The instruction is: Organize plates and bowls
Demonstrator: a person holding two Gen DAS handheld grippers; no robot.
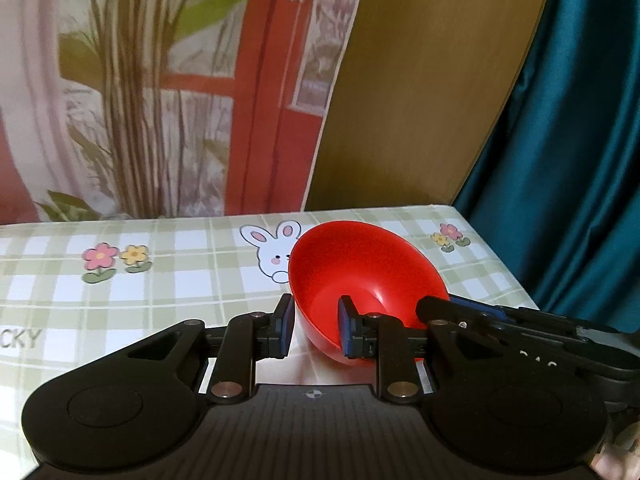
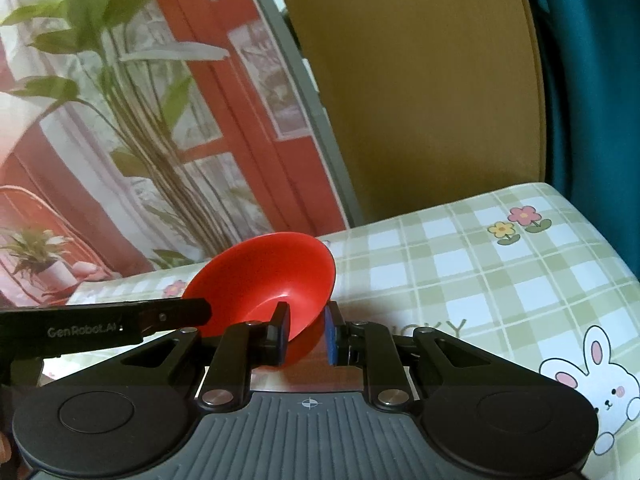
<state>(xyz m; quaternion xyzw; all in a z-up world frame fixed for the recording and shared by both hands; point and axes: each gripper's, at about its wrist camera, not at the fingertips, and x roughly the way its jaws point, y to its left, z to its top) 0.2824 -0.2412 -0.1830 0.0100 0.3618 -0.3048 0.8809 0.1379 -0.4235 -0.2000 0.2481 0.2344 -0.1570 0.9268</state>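
Observation:
A red bowl (image 1: 360,276) is held tilted above the checked tablecloth (image 1: 160,280). My left gripper (image 1: 316,328) straddles its near left rim, one finger outside and one inside; the jaws are partly closed around the wall. My right gripper (image 2: 306,332) straddles the bowl's (image 2: 272,280) other rim the same way, one finger inside and one outside. The right gripper shows in the left wrist view (image 1: 500,320) at the bowl's right. The left gripper shows in the right wrist view (image 2: 120,320) at the bowl's left. No plates are in view.
The table's far edge meets a printed backdrop with plants (image 1: 140,100) and a brown board (image 1: 420,80). A teal curtain (image 1: 580,160) hangs past the table's right edge.

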